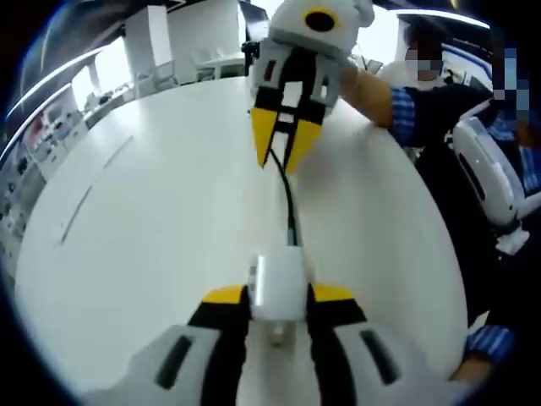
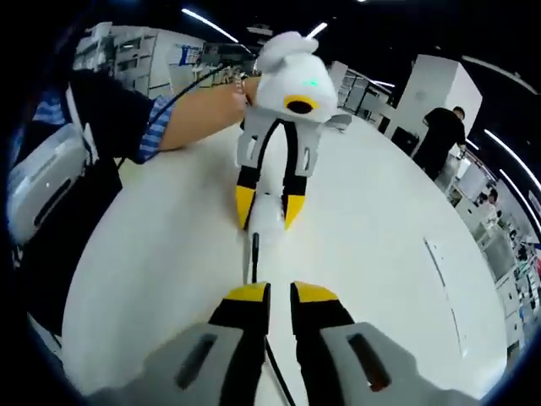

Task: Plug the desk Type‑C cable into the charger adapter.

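white round table in an office; left gripper pinches the charger adapter; right gripper pinches the black cable.

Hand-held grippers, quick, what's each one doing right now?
Left hand-held gripper: shut on the white charger adapter.
Right hand-held gripper: shut on the black Type-C cable, near its plug end.

Left gripper and right gripper face each other, both clamped
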A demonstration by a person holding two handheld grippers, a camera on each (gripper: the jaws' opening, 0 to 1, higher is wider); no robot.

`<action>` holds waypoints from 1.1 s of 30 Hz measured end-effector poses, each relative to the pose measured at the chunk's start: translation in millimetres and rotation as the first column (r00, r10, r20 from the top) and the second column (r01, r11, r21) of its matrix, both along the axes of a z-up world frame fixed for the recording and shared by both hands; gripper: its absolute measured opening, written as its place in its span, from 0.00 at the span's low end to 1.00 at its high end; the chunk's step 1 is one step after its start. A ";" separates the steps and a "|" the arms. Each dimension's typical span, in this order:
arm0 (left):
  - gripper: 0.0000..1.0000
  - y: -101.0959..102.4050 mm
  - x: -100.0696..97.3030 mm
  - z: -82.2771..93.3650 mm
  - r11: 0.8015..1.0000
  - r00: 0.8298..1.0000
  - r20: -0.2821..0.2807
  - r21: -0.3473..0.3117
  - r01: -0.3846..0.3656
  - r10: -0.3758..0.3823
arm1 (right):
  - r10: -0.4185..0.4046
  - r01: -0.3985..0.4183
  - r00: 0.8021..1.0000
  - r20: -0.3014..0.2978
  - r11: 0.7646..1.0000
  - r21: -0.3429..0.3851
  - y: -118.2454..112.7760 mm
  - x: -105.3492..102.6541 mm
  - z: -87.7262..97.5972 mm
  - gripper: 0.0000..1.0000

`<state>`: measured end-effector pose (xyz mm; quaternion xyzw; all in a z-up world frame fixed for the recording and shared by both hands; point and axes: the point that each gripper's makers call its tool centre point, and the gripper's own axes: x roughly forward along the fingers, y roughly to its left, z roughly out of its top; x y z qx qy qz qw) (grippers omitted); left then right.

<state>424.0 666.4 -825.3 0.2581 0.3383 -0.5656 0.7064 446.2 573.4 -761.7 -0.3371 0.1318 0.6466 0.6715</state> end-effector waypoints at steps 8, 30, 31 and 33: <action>0.26 5.2 2.0 -0.1 1.000 1.000 -0.001 0.001 -0.005 0.005 | -0.150 0.153 0.988 0.040 0.983 -0.104 -87.6 31.8 11.7 0.10; 0.27 21.6 16.1 2.6 0.998 0.998 0.015 -0.035 -0.060 0.061 | -0.222 0.224 0.974 0.041 0.929 -0.294 -141.2 37.8 -56.7 0.05; 0.27 21.6 17.0 2.8 0.997 0.998 0.018 -0.044 -0.060 0.061 | -0.225 0.227 0.973 0.043 0.929 -0.292 -141.1 39.9 -56.6 0.05; 0.27 21.6 18.8 3.1 0.996 0.998 0.022 -0.060 -0.060 0.061 | -0.231 0.234 0.972 0.047 0.929 -0.288 -140.7 43.9 -56.4 0.05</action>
